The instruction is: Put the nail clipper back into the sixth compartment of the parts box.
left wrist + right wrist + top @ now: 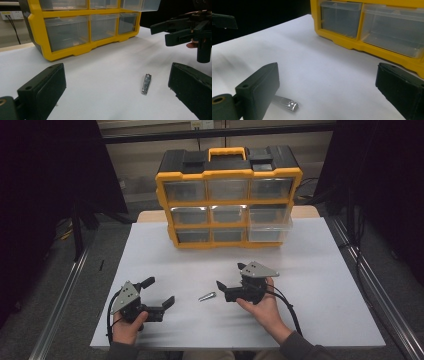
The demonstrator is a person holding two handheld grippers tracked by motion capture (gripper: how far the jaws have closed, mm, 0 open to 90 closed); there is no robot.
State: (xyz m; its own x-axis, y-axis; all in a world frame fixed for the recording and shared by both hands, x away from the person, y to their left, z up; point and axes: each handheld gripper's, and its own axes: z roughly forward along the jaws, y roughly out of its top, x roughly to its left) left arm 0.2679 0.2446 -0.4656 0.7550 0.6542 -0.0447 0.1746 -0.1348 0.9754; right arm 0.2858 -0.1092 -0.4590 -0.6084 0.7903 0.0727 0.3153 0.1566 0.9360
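A small metal nail clipper (206,296) lies flat on the white desk (320,270), between the two hand-held grippers. The right hand-held gripper (229,281) is the nearer one: its lower jaw tip ends just beside the clipper, which lies a little to that gripper's left and slightly toward the person. The left hand-held gripper (161,291) stands farther off, with bare desk between its jaws and the clipper. Both have their jaws spread wide with nothing between them.

In the high view the clipper's long axis runs roughly along the line from one gripper to the other, tilted a little so that its right end lies farther from the person. In the right gripper view the clipper (287,103) shows low down, half hidden behind the left-hand jaw rather than centred in the gap, so I judge that this gripper would have to shift sideways and dip before it could close across the narrow width. In the left gripper view the clipper (146,84) lies ahead, right of centre and pointing nearly away.

The clipper is thin, bright and flat-sided, probably slippery and hard to lift off the smooth matte desk. The jaws are blocky black plastic with flat pads. Behind stands a yellow-and-black drawer cabinet (227,224) with clear plastic drawers; its right-hand drawer in the lower rows (270,232) juts forward, pulled partly out.
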